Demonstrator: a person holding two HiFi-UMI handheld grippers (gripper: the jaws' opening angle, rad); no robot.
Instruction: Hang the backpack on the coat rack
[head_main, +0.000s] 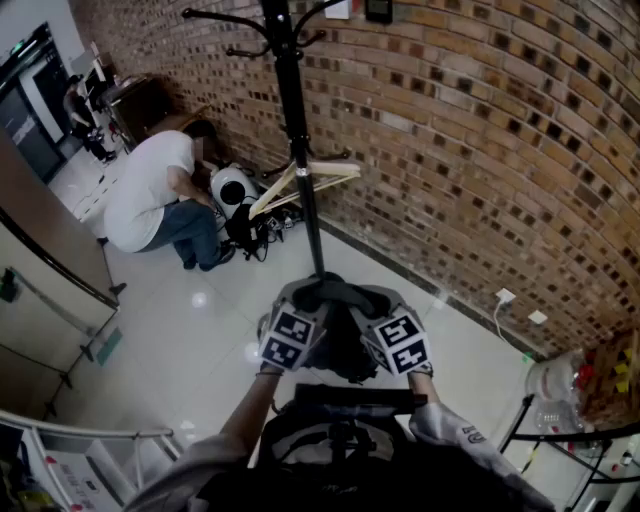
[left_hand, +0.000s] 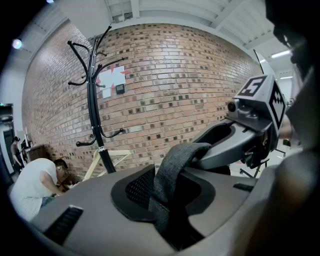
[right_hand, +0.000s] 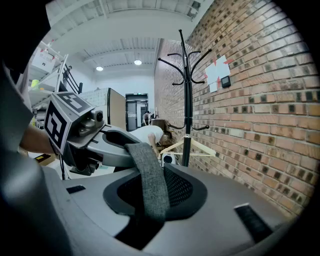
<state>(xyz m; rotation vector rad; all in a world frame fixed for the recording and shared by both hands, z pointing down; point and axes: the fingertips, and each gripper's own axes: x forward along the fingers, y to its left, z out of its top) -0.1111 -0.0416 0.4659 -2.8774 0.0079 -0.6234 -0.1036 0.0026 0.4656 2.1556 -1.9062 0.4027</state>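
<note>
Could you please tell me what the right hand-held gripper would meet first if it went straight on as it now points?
Beyond the handle strap it holds, most likely the coat rack pole, low down; depth is unclear, so it might instead reach the brick wall.

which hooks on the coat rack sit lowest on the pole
The short pair midway down the coat rack pole, just above the pale wooden frame. All the other hooks curl out from the very top.
</note>
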